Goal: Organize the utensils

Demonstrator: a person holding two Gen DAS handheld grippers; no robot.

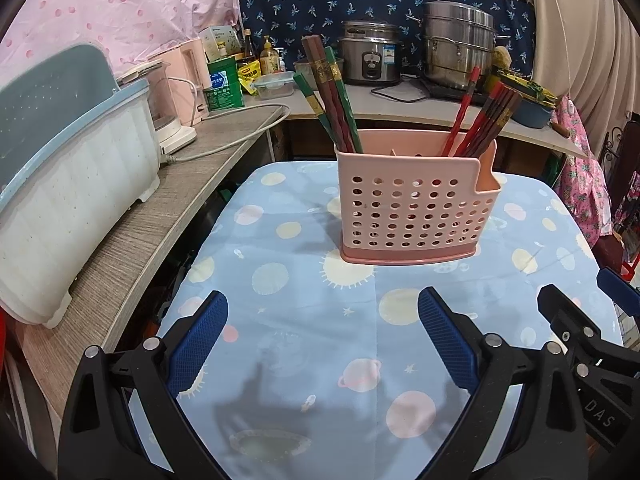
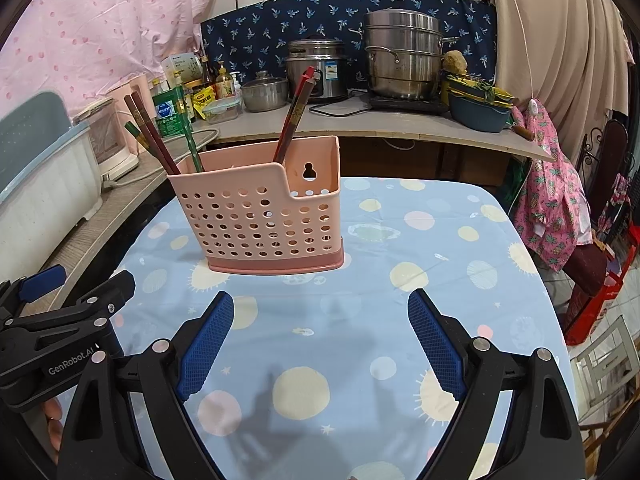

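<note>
Your pink utensil holder (image 1: 416, 208) stands upright on the bench (image 1: 304, 344), on its blue planet-print cloth. Chopsticks lean out of it in two bunches: green and dark red ones (image 1: 328, 92) at the left end, red ones (image 1: 488, 120) at the right; how many there are is hard to count. The left hand-held gripper (image 1: 323, 340) hovers in front of the holder, jaws spread wide with nothing between them. The right hand-held gripper (image 2: 321, 338) sits just beside it, equally wide and empty. To your left, a white and blue dish rack (image 1: 76, 200) rests on a grey side counter (image 1: 168, 200). Behind, a rice cooker (image 1: 370, 54) and a steel steamer pot (image 1: 458, 44) stand on a back shelf (image 1: 360, 102).
</note>
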